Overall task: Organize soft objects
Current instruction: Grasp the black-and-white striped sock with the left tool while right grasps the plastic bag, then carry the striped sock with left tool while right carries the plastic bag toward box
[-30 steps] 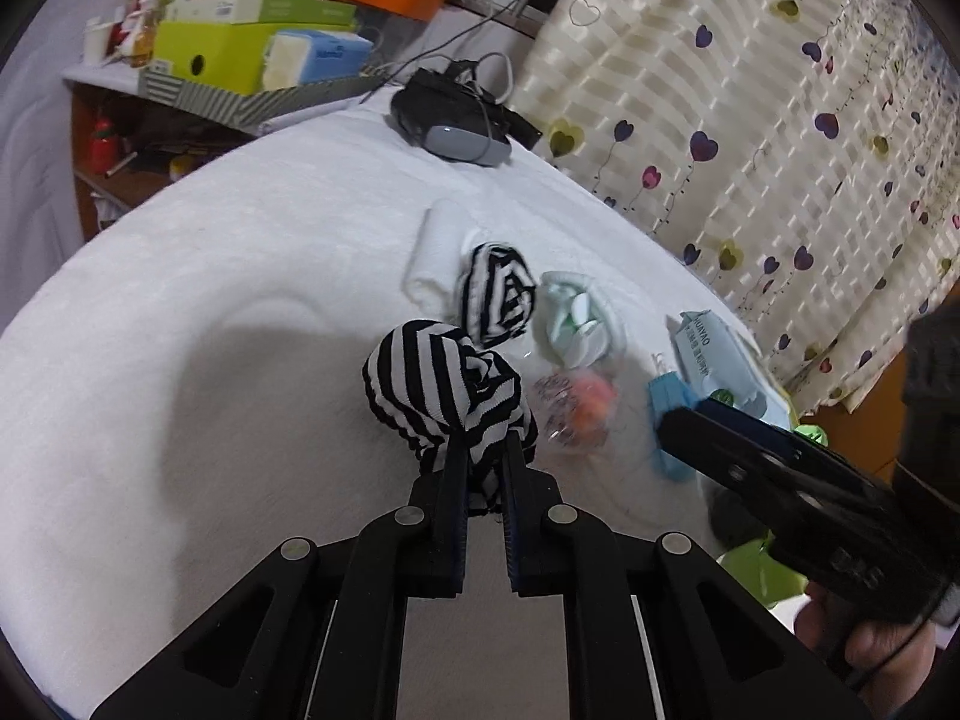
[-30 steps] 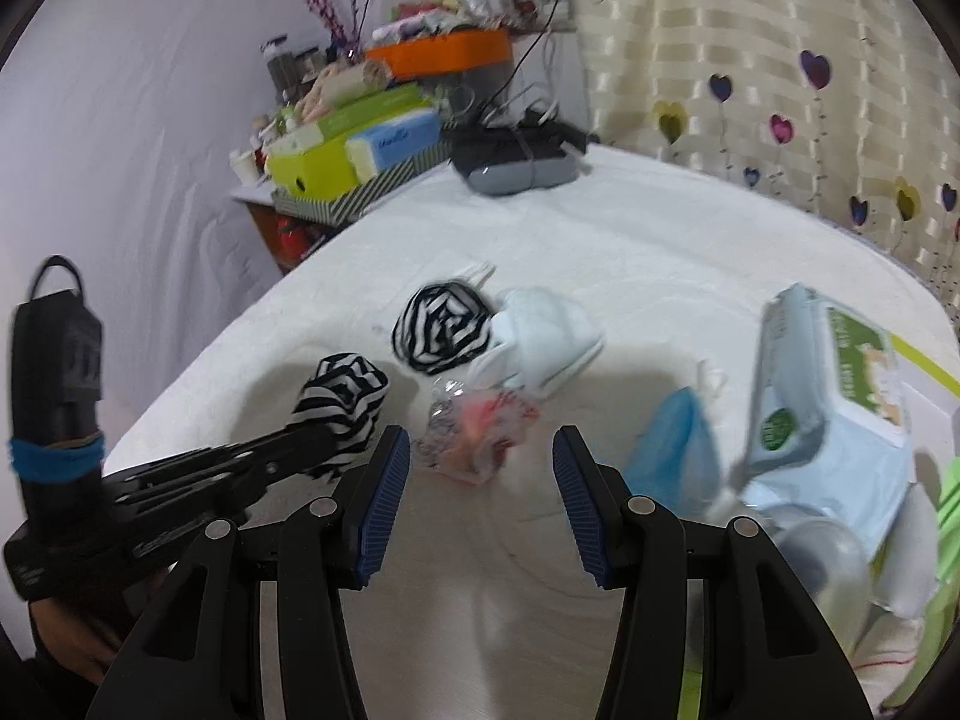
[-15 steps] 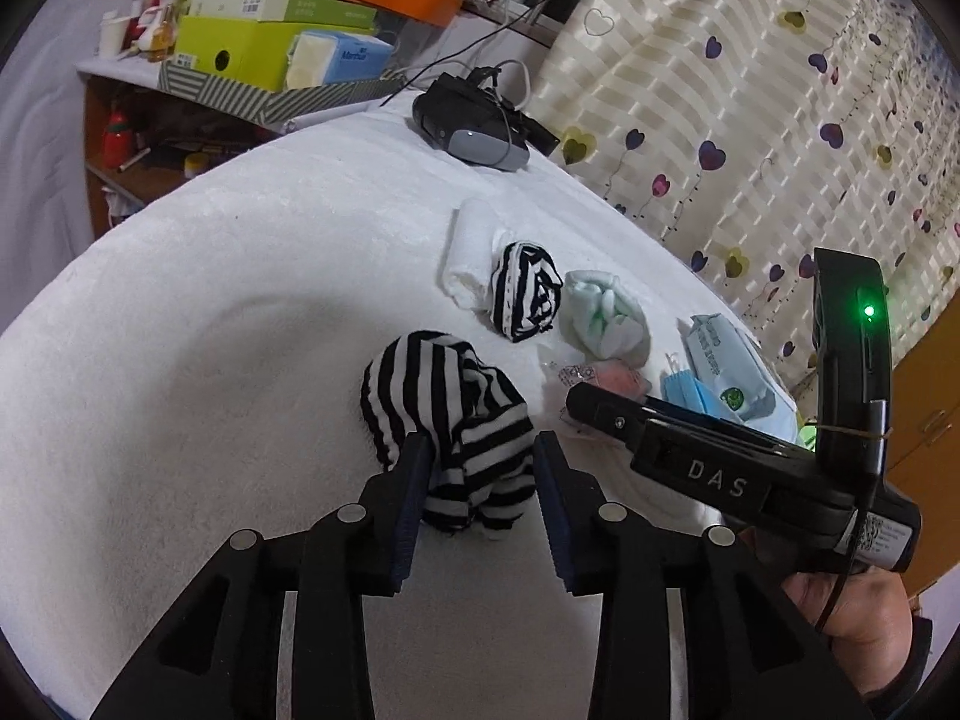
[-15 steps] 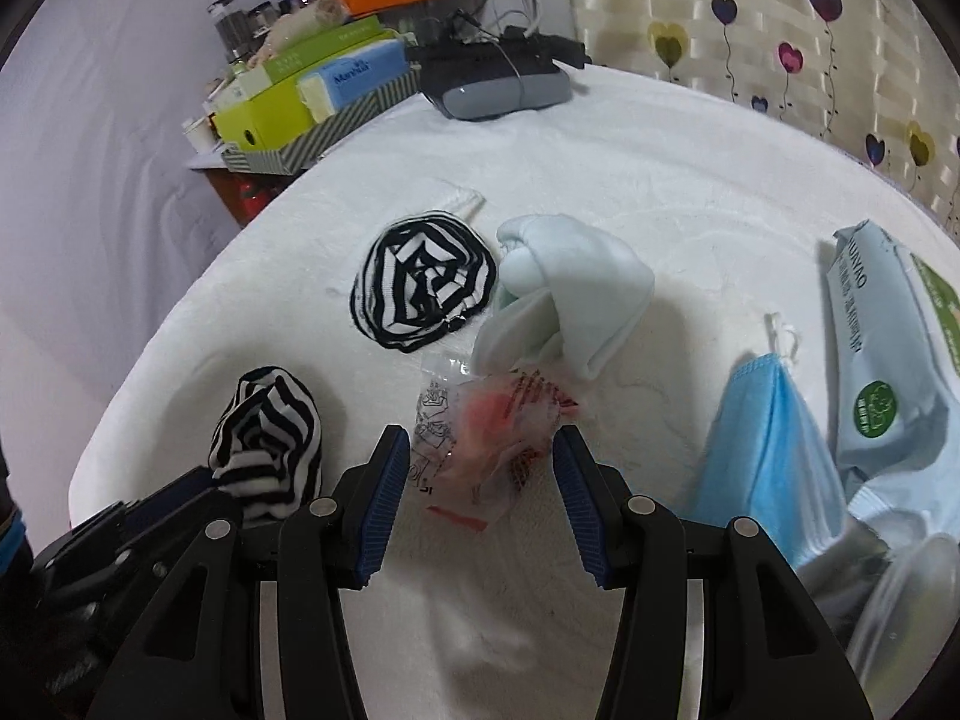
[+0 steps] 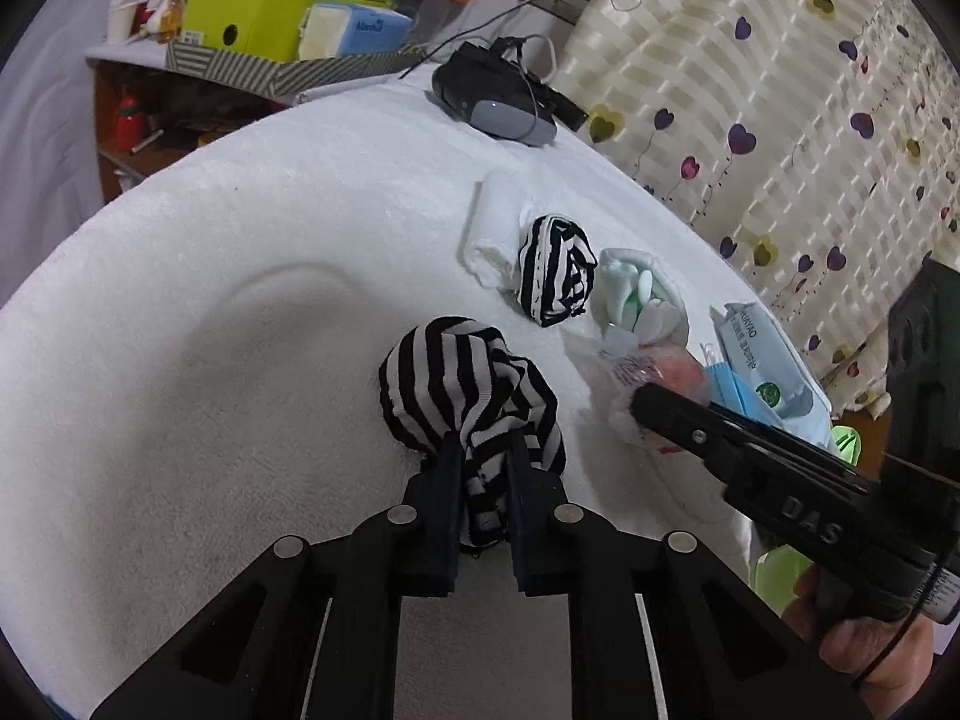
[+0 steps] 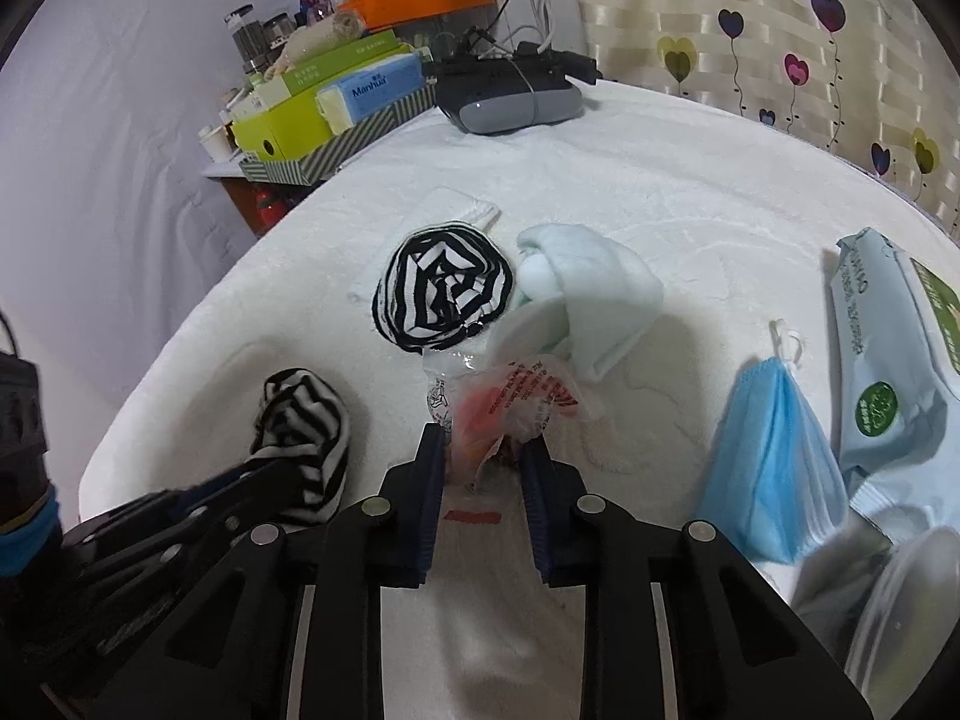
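My left gripper [image 5: 485,457] is shut on the near end of a black-and-white striped sock bundle [image 5: 456,378], which rests on the white towel surface [image 5: 210,330]. My right gripper [image 6: 483,450] is closing, and a crinkled clear plastic packet [image 6: 510,396] with something red inside sits pinched between its blue pads. Just behind the packet lie a second striped roll [image 6: 444,294], a pale green sock bundle [image 6: 594,294] and a folded white cloth [image 6: 456,204]. The right wrist view shows the held striped bundle [image 6: 300,420] at lower left.
A blue face mask [image 6: 774,450] and a pack of wet wipes [image 6: 888,372] lie to the right. A dark headset with cables [image 6: 510,96] sits at the far edge. Boxes and an orange tray [image 6: 324,96] crowd a shelf at back left. A heart-print curtain [image 5: 780,90] hangs behind.
The left jaws opened around the striped bundle, then shut on it again. The right gripper came down over the plastic packet and its jaws narrowed onto it.
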{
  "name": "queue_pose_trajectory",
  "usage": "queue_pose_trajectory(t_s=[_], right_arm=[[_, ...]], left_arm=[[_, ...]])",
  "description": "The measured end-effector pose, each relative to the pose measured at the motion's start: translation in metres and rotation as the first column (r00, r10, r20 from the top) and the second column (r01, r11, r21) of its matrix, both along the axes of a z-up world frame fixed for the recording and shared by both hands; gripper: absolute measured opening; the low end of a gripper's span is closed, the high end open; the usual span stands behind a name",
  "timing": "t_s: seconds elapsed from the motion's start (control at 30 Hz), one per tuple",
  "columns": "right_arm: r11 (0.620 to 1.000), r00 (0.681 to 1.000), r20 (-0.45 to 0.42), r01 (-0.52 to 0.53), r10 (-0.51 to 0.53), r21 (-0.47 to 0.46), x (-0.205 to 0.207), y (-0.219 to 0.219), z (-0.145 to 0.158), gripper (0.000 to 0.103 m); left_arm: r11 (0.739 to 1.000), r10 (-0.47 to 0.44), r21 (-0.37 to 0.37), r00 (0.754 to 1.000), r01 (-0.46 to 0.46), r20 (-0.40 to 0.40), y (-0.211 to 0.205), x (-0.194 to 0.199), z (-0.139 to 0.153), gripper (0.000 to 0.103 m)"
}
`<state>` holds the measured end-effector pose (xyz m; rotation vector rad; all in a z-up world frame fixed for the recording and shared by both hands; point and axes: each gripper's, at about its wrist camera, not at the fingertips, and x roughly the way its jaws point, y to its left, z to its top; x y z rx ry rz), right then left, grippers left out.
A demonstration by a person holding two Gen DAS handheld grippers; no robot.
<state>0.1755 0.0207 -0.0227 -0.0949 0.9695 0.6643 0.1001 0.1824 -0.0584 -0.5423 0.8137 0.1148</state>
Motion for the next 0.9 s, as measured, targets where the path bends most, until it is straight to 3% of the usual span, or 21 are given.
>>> queue_pose_trajectory(t_s=[0.43,0.9], right_arm=[[0.995,0.992,0.113,-0.062,0.053,0.072,-0.055,-0.032,0.042,0.025],[0.990,0.977,0.213,-0.058,0.029,0.131,-0.115,-0.098,0.070,0.025]], left_arm=[[0.998,-0.034,0.063,0.992,0.026,0.119,-0.031,-0.042,0.045,0.010],[0.985,-0.147,0.121,0.969,0.125,0.198,-0.092,-0.081,0.082,0.010]])
